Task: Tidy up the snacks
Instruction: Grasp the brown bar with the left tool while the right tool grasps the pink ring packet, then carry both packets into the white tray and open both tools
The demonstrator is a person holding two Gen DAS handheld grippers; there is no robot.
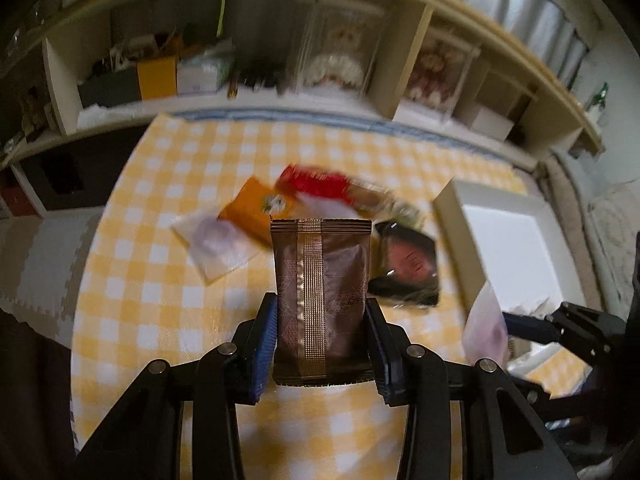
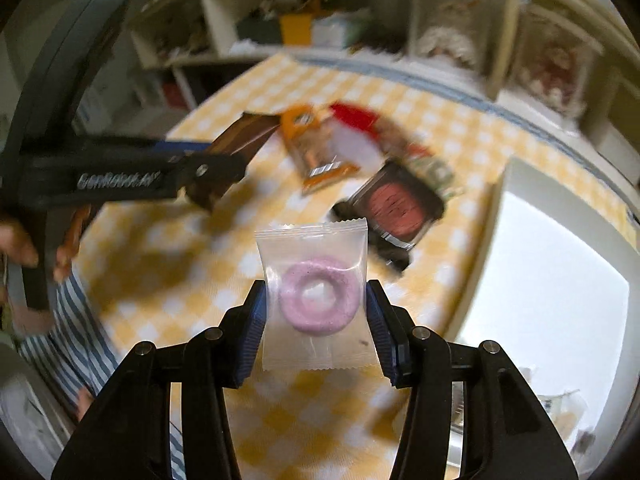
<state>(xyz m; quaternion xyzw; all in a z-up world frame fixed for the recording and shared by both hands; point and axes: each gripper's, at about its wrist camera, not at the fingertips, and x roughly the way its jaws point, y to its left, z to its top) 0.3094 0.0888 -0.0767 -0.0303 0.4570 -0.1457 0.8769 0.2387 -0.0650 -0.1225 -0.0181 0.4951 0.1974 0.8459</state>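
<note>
My left gripper (image 1: pixel 320 312) is shut on a brown foil snack packet (image 1: pixel 322 300) and holds it above the yellow checked tablecloth (image 1: pixel 160 280). My right gripper (image 2: pixel 314 304) is shut on a clear packet with a pink ring-shaped snack (image 2: pixel 316 300), held above the cloth (image 2: pixel 168 280). On the cloth lie an orange packet (image 1: pixel 258 206), a red packet (image 1: pixel 316 182), a black packet with a red window (image 1: pixel 408 268) and a clear packet with a pale snack (image 1: pixel 218 244). In the right wrist view the left gripper (image 2: pixel 240 148) with its brown packet (image 2: pixel 248 136) is at the left.
A white open box (image 1: pixel 516 248) stands at the right of the table; it also shows in the right wrist view (image 2: pixel 552 280). Cream shelves (image 1: pixel 280 60) with jars and boxes run behind the table. The right gripper (image 1: pixel 508 320) shows at the right edge of the left wrist view.
</note>
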